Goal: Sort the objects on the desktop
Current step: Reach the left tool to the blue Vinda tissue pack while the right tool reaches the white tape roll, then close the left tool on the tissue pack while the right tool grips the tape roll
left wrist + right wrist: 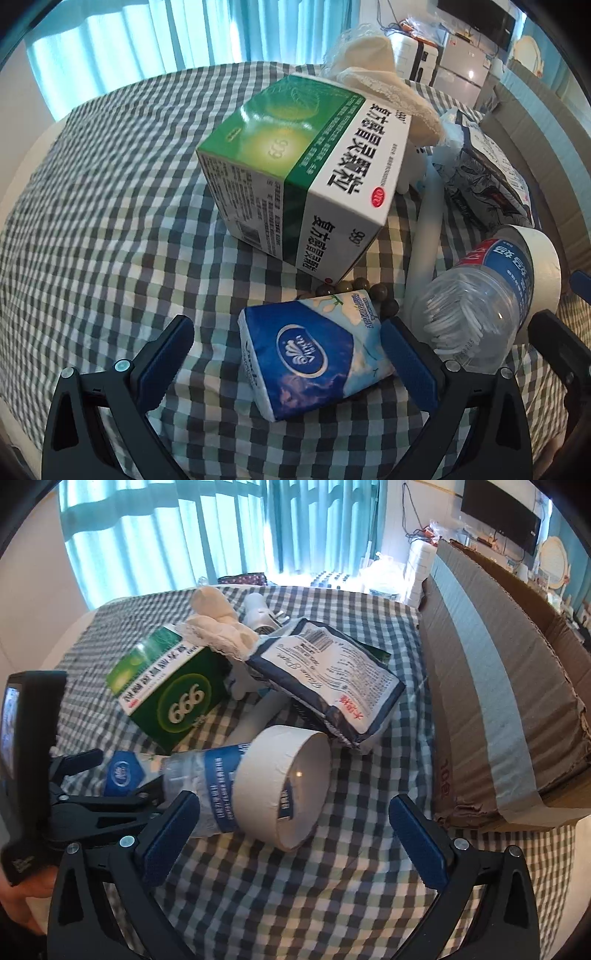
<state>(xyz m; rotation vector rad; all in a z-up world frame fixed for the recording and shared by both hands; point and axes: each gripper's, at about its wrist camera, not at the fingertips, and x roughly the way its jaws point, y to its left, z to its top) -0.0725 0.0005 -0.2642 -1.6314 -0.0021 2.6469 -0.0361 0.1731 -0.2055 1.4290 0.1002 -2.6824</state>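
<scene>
medicine box (173,701): "999" | tissue pack (314,350): "Vinda" | cardboard box (498,701): "10"

A home room: curtains (166,528), wall television (498,517).

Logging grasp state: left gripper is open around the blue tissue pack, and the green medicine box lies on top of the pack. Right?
Not quite. In the left wrist view the left gripper is open around the blue tissue pack, but the green medicine box is not on top of it: it lies beyond the pack on the checked cloth, with dark beads between them.
</scene>
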